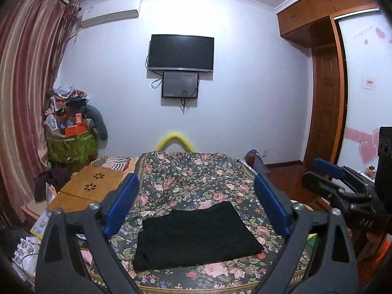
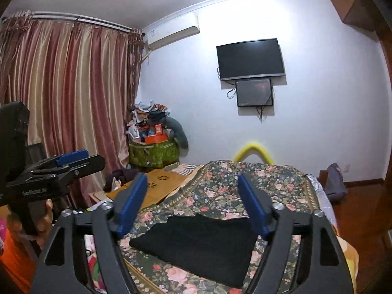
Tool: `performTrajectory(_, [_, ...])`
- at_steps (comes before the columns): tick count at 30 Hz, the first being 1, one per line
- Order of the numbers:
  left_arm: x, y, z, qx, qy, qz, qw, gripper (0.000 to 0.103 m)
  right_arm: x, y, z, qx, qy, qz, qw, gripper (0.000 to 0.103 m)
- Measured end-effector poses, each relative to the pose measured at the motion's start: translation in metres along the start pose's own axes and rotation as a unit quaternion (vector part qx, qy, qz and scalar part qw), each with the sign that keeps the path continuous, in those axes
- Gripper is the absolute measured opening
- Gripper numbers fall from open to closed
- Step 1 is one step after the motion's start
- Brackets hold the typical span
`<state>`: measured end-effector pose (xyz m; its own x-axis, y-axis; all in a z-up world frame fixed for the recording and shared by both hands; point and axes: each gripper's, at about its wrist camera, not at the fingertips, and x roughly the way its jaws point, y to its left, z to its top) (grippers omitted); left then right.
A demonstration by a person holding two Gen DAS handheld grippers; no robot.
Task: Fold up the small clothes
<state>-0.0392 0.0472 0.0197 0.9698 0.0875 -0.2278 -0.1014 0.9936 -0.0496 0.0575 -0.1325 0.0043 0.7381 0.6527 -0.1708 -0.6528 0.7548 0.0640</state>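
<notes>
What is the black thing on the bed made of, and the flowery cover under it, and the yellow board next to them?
The black garment looks like soft, matte knit cloth: it lies folded flat and gives no shine. The flowery cover seems a thin printed fabric, since it bunches into loose wrinkles. The yellow board looks like smooth wood or bamboo, stiff and flat with flower shapes cut through it; which of the two I cannot tell.
</notes>
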Motion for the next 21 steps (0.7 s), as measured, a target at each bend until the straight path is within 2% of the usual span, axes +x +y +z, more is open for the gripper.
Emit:
performTrajectory(5, [-0.0035,0.0012,-0.0037,-0.013,0.007,-0.005,0.9999,0.101,-0.0037,-0.0008,-0.0008,-0.002,-0.003,-0.014,1.000,0.092])
performTrajectory(7, [-0.0040,0.0021,-0.0040,-0.014,0.006,-0.001,0.9999,0.102,-0.0057,-0.0017,-0.0004,0.001,-0.004,-0.021,1.000,0.100])
performTrajectory(21, [-0.0037,0.0041,-0.0068,-0.017,0.004,0.005,0.9998,0.103,-0.0099,-0.0024,-0.0069,0.001,0.000,-0.029,1.000,0.102])
